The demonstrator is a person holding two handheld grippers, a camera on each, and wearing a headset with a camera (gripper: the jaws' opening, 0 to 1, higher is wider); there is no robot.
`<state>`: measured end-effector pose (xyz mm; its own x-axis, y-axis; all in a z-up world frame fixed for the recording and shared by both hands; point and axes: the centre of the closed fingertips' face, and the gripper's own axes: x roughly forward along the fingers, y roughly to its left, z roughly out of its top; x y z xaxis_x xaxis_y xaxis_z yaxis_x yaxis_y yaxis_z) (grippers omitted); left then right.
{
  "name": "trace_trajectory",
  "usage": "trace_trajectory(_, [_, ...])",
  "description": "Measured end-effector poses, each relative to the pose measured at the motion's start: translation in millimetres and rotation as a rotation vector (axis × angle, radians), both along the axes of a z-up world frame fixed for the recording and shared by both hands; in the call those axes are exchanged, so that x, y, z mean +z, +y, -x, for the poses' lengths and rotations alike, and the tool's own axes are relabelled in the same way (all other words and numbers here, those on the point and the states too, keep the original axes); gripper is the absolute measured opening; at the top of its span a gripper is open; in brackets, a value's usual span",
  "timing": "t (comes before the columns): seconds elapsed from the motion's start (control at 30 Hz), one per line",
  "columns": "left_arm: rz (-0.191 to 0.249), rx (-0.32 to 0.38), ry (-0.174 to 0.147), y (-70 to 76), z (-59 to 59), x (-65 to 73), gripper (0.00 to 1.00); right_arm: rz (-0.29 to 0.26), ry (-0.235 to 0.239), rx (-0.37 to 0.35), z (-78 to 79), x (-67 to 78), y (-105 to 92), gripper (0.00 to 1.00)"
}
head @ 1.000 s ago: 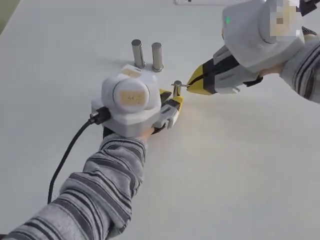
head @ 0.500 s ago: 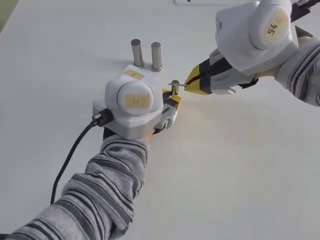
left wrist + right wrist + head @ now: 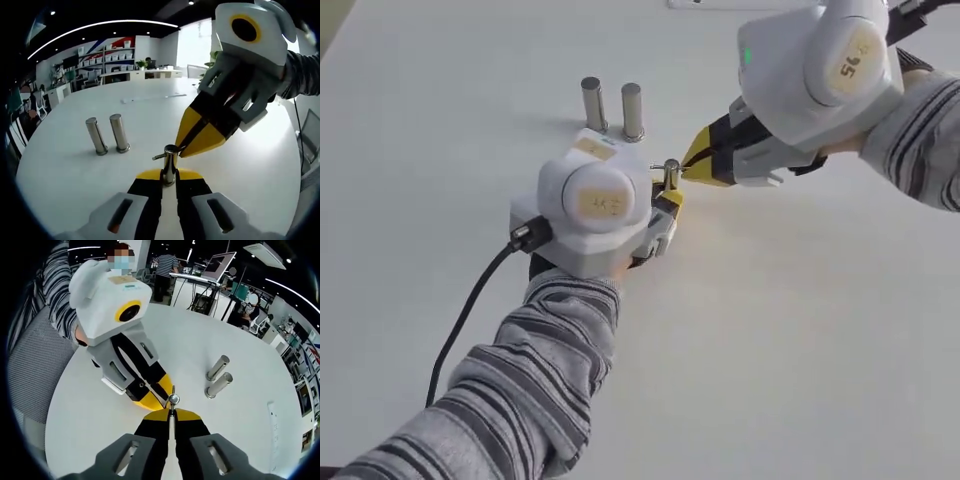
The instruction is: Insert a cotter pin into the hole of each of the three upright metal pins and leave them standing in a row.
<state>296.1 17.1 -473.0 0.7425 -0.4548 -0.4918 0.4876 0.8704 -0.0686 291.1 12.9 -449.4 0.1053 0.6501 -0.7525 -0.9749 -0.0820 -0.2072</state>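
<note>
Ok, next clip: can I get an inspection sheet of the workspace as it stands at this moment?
Surface: white table, no marks seen.
Job's things: first pin and second pin stand upright side by side; third pin held upright; cotter pin passes through its top, tip out the far side.
Clutter: flat strip far off, kind unclear.
Grippers: left gripper jaws shut on third pin; right gripper jaws shut on cotter pin.
Cables: black cable trails from left gripper.
Surroundings: open office, shelves, people, monitor.
</note>
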Motion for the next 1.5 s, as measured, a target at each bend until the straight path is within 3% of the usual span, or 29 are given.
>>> trace_trajectory(0.57, [0.005,0.003,0.007,-1.1,0.1,1.8,0.06,-0.045,-0.014,-0.049,-0.6,7.6,-8.5,0.0])
trace_trajectory(1.0, [0.007,0.007,0.012,-1.5,-0.1,1.5,0.06,-0.058,0.01,-0.072,-2.3,4.1,-4.0,0.0])
trace_trajectory(1.07, [0.007,0.017,0.016,-0.6,-0.3,0.8,0.08,-0.059,0.024,-0.099,-4.1,3.7,-5.3,0.0])
trace_trajectory(1.13, [-0.003,0.027,0.016,0.8,-0.5,-0.1,0.15,-0.072,0.075,-0.156,-4.6,2.7,-7.3,0.0])
trace_trajectory(1.27, [-0.004,0.052,0.021,2.4,1.6,-0.8,0.19,-0.159,0.143,-0.26,-8.4,9.0,-8.8,0.05])
trace_trajectory(1.5, [0.007,0.099,-0.002,-0.2,0.6,3.7,0.13,-0.235,0.174,-0.382,-14.0,14.9,-23.3,0.17])
